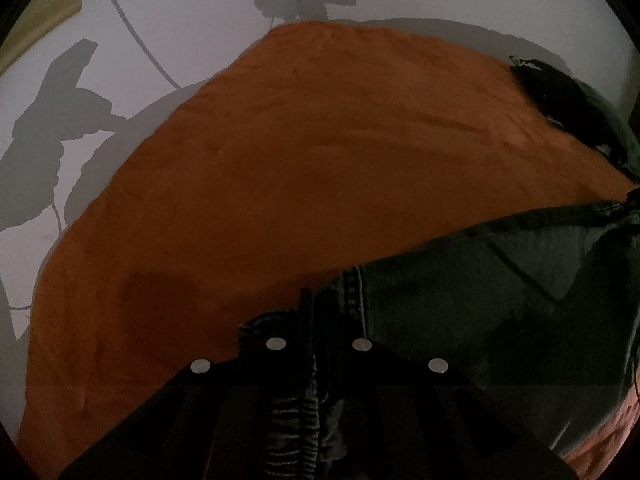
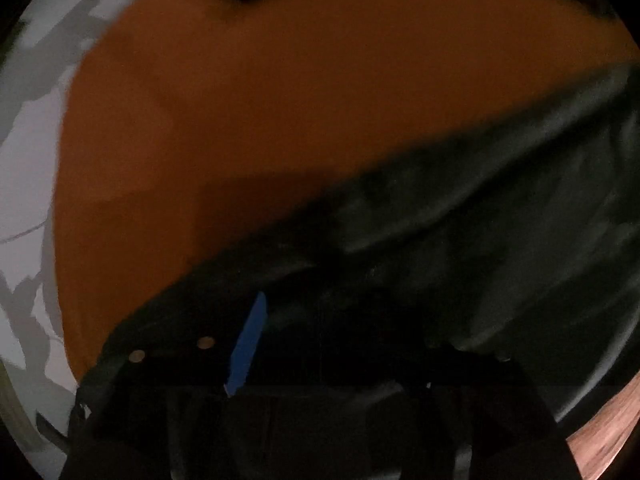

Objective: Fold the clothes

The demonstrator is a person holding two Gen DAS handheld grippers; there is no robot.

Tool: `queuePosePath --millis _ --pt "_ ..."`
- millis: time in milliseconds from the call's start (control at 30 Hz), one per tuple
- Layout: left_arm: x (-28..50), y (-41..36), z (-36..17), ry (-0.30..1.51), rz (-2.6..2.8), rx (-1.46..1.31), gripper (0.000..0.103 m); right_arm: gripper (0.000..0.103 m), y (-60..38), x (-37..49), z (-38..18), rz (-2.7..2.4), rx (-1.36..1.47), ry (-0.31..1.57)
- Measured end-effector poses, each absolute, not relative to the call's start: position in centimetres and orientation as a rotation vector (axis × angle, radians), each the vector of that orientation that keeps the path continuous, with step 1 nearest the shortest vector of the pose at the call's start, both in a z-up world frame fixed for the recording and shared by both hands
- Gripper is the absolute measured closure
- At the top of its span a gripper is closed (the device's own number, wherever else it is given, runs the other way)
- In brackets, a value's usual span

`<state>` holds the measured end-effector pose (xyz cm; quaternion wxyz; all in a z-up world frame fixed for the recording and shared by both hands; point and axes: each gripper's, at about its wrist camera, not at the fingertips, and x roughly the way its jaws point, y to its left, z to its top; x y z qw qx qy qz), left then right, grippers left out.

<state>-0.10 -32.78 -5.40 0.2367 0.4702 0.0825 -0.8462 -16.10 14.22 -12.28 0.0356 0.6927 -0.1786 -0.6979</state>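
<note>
Dark green garment (image 1: 500,300) on orange cloth (image 1: 300,160), gathered waistband pinched in left tool (image 1: 310,312).

Lying rumpled over the orange cloth spread on the pale worktop (image 1: 132,16), toward the near right corner. Left tool clamped shut on the ruched elastic band beside a stitched seam. Right tool (image 2: 320,344) low over the same dark fabric, blurred, blue pad (image 2: 248,344) showing on one finger; jaws apart, nothing seen pressed between them. Likely soft, limp and light, sagging wherever unsupported and sliding readily over the cloth beneath. Probably best gripped at the thicker waistband or a sewn hem, one tool at each end, so the panel hangs flat.
</note>
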Motion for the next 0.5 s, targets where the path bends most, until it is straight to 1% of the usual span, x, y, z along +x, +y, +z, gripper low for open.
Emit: queuePosePath --millis 67,100,133,167,200,267,333,500 --pt "-0.8 -33.5 -6.0 0.203 -2.329 1.295 0.098 0.048 14.1 -16.6 -13.2 -2.150 2.159 -0.539" --pt "-1.2 -33.7 -6.5 0.189 -2.333 1.298 0.098 0.050 14.0 -16.8 -13.5 -2.157 2.172 -0.527" --pt "-1.1 -33.8 -6.7 0.183 -2.338 1.293 0.098 0.068 13.9 -16.9 -13.3 -2.192 2.171 -0.493" --pt "-1.0 -33.9 -7.0 0.180 -2.343 1.286 0.098 0.103 13.8 -17.0 -12.8 -2.256 2.143 -0.439" --pt "-1.0 -34.2 -7.1 0.193 -2.348 1.274 0.098 0.102 14.0 -16.8 -11.9 -2.309 2.087 -0.420" --pt "-0.8 -34.7 -7.4 0.219 -2.357 1.245 0.098 0.102 14.6 -15.5 -10.0 -2.385 1.958 -0.459" --pt "-0.9 -35.3 -7.6 0.223 -2.365 1.236 0.098 0.102 14.5 -14.1 -8.1 -2.469 1.819 -0.423" --pt "-1.6 -36.4 -7.3 0.286 -2.347 1.168 0.098 0.102 14.6 -12.9 -6.2 -2.573 1.630 -0.451"
